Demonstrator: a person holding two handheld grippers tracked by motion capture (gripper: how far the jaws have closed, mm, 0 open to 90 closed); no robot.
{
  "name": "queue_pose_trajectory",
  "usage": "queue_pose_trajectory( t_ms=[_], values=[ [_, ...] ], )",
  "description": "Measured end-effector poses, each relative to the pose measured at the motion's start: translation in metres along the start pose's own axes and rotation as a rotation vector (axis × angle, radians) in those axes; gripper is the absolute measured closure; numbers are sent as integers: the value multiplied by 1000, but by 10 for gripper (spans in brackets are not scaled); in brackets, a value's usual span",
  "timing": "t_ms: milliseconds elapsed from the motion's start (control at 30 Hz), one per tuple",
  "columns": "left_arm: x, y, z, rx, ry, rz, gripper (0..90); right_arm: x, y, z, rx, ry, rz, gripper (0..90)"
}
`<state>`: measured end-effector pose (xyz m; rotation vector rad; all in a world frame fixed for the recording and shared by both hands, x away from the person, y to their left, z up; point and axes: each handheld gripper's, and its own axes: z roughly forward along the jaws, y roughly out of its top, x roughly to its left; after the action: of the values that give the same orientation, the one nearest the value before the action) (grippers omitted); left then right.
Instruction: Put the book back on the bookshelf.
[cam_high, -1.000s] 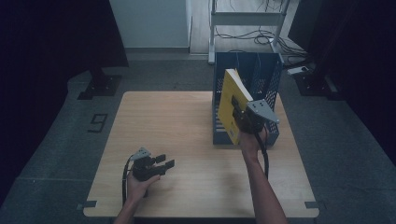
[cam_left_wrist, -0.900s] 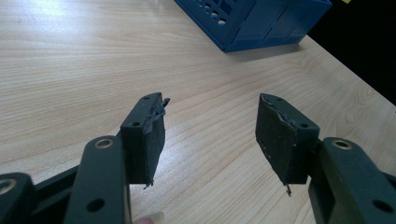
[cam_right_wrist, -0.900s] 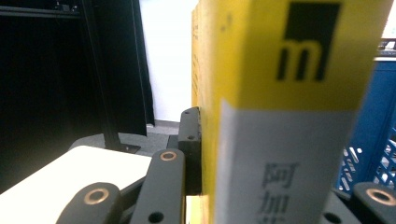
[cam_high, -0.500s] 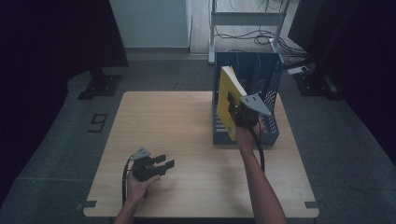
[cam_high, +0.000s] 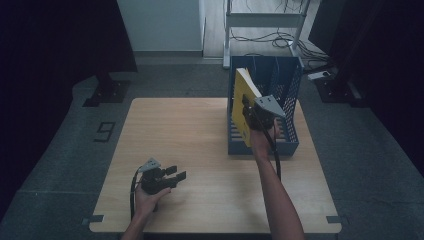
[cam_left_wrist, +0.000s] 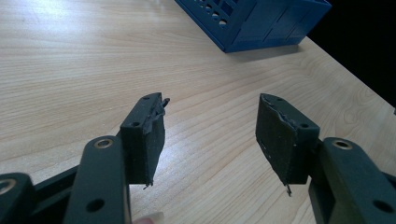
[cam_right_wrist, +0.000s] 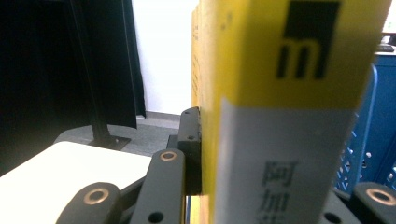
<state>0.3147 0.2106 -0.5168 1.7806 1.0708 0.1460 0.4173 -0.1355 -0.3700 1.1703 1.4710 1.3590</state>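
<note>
My right gripper clamps the thick yellow book, upright over the blue perforated plastic file rack. Tilted, its corner could catch a divider. My left gripper rests open, empty.

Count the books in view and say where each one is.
1. A yellow book is clamped in the right gripper, tilted at the left side of the blue file rack on the table. Others could be hidden behind the rack's walls.
</note>
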Motion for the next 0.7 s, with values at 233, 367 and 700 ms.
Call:
queue_pose_trajectory(
  t_ms=[233,367,700],
  values=[
    [1,0,-1,-4,0,1,421,-2,-2,12,13,-10,22,745],
    [1,0,-2,-6,-1,4,420,-3,-3,20,19,-23,21,745],
    [1,0,-1,0,4,10,418,-8,-3,31,27,-38,38,745]
  ],
)
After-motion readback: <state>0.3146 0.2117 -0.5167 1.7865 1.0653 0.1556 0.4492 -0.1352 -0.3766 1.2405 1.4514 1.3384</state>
